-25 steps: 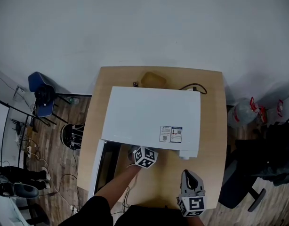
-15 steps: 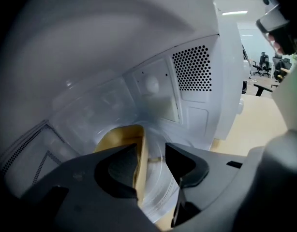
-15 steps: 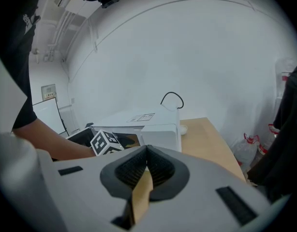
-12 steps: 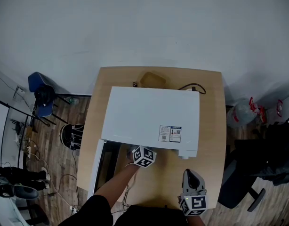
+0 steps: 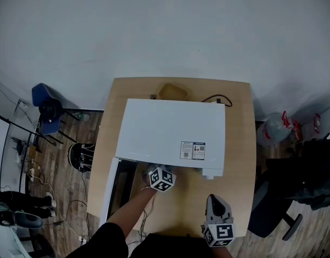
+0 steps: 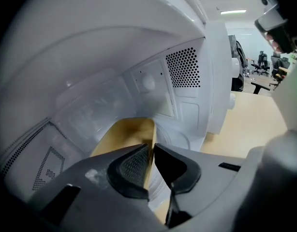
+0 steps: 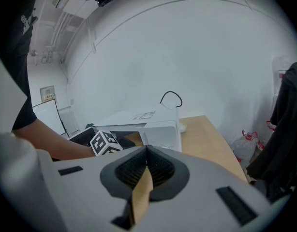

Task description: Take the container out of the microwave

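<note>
Place: we read this as an office workroom | Near us: white microwave [image 5: 173,136] on a plain wooden table [image 5: 240,144], black swivel chair [image 5: 272,214], blue chair [image 5: 44,104], loose cables [image 5: 52,198] on plank floor [image 5: 63,160] | Farther off: we see a strip ceiling light [image 6: 233,12], more office chairs [image 6: 261,62], a desk [image 6: 264,84]

You get no print here that can actually be read. In the head view, the microwave [image 5: 170,130] carries a label [image 5: 193,150] on its white top, right of centre: a blue band over small dark print, far too fine to make out. The same label shows left of centre in the right gripper view, equally illegible. The lower-centre cube [image 5: 162,179] and the bottom-edge cube [image 5: 220,234] bear black-and-white square markers, no letters. At the left edge of the right gripper view, a wall plate [image 7: 48,94] has blurred print.
</note>
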Motion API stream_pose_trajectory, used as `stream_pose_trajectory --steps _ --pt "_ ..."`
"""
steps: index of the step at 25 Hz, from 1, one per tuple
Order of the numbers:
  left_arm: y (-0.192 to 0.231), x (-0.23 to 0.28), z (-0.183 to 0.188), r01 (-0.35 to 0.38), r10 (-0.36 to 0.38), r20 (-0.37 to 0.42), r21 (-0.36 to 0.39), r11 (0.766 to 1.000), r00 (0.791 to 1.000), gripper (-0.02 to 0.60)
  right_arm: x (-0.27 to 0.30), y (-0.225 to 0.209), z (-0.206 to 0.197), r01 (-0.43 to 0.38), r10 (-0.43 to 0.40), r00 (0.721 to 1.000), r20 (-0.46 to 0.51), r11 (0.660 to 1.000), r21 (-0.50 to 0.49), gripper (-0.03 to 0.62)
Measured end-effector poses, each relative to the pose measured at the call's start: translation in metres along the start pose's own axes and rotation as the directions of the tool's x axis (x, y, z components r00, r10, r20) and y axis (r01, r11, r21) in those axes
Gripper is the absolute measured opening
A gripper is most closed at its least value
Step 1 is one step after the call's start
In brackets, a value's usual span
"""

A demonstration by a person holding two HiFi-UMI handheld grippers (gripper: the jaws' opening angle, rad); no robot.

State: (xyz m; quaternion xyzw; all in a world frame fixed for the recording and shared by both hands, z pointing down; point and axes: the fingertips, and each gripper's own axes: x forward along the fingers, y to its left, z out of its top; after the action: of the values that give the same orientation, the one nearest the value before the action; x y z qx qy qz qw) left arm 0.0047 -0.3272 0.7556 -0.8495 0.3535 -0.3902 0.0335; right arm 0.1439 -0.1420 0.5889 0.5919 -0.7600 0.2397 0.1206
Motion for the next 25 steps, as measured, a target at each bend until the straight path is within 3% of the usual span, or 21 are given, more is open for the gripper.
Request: stream_pose_trajectory --steps 16,25 --pt "0.001 -0.016 0.008 -0.008 0.009 0.038 -0.019 1.000 0.999 0.023 -0.009 0.007 -0.002 -0.022 0.022 1.000 0.012 1.000 -0.005 0.058" --pt "-0.020 -0.039 0.004 0.012 -0.012 0.040 -0.014 1.000 0.999 0.021 -0.017 0.012 -0.003 -0.034 0.034 0.999 0.023 0.999 -0.008 0.060"
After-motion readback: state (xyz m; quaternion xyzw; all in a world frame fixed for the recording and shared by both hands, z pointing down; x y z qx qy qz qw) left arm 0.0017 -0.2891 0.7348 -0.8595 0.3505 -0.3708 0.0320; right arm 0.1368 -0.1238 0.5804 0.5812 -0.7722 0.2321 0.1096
